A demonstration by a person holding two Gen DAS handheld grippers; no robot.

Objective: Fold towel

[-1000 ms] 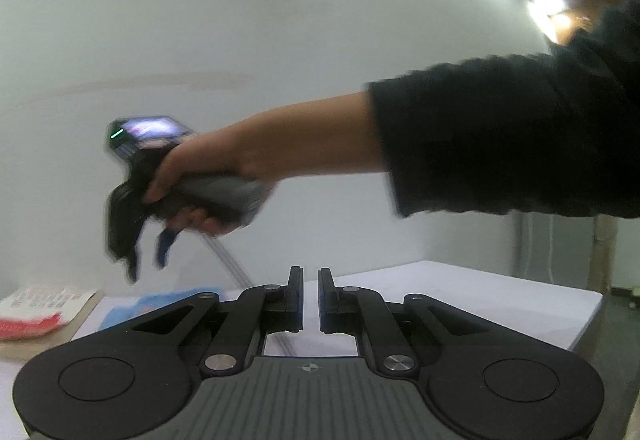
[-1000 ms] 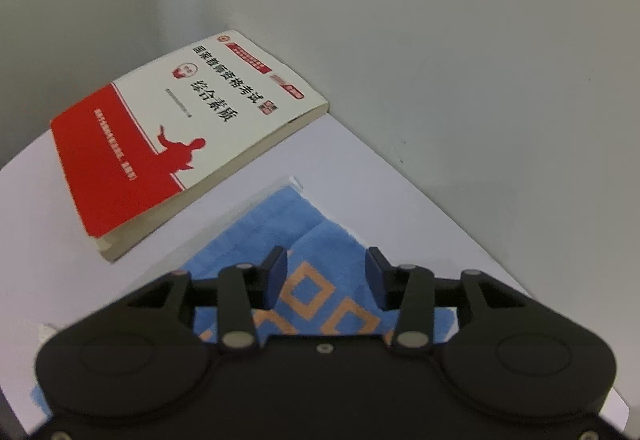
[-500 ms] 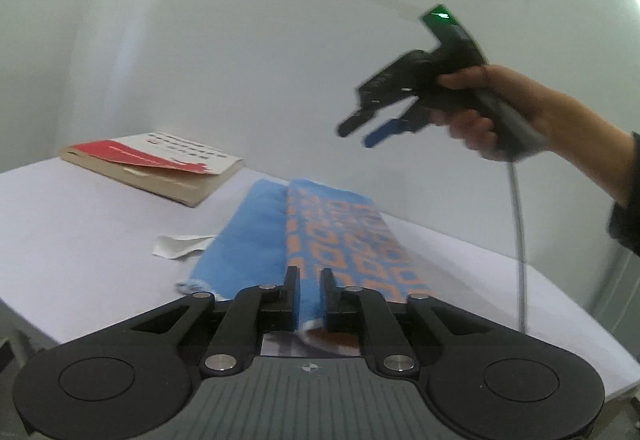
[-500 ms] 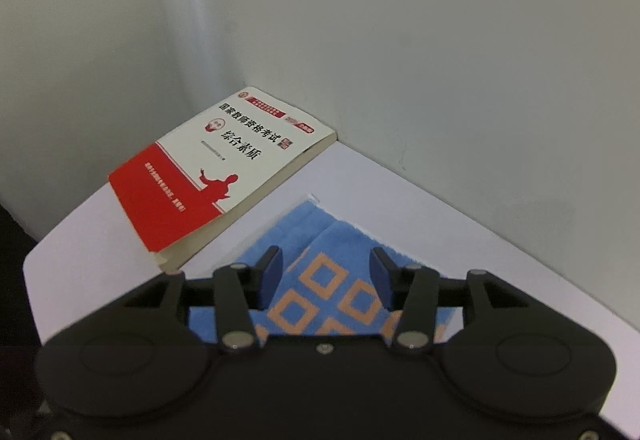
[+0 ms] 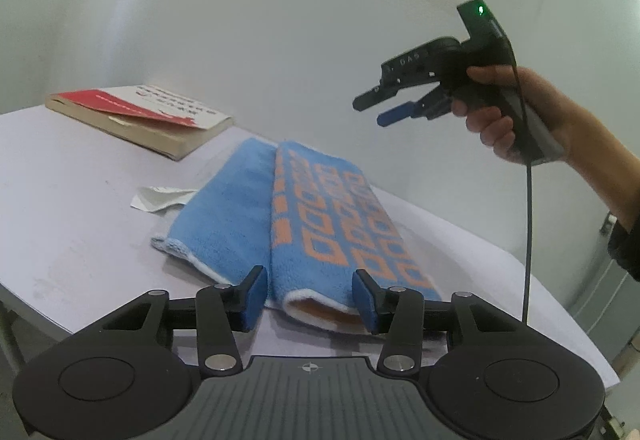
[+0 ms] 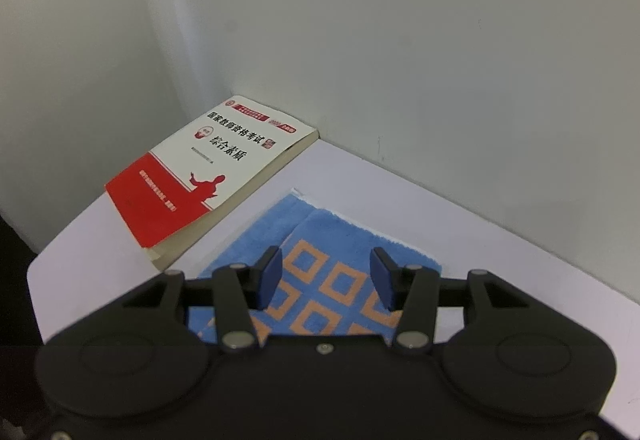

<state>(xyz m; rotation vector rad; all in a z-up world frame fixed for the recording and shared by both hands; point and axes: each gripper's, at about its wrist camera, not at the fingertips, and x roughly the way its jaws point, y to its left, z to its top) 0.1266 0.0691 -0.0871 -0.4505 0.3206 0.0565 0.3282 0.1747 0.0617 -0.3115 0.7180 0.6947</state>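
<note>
So the towel [image 5: 320, 224] is already folded lengthwise, sitting mid-frame on the table [image 5: 60, 208] next to a book [image 5: 140, 116]. My left tongs [image 5: 310, 296] are opening around its near end, not pinching. My right tongs [image 6: 326, 276] hover over it, half open and empty. Probably one more fold left.

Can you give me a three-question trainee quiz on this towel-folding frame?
1. True or false: the red-and-white book lies on top of the blue towel.
2. The right gripper is: A) gripping the towel, B) held above the towel with nothing in it, C) resting on the book.
3. Fill in: the scrap of paper lies on the ______.

Key: 1 false, the book lies beside the towel. 2 B. 3 table.
</note>
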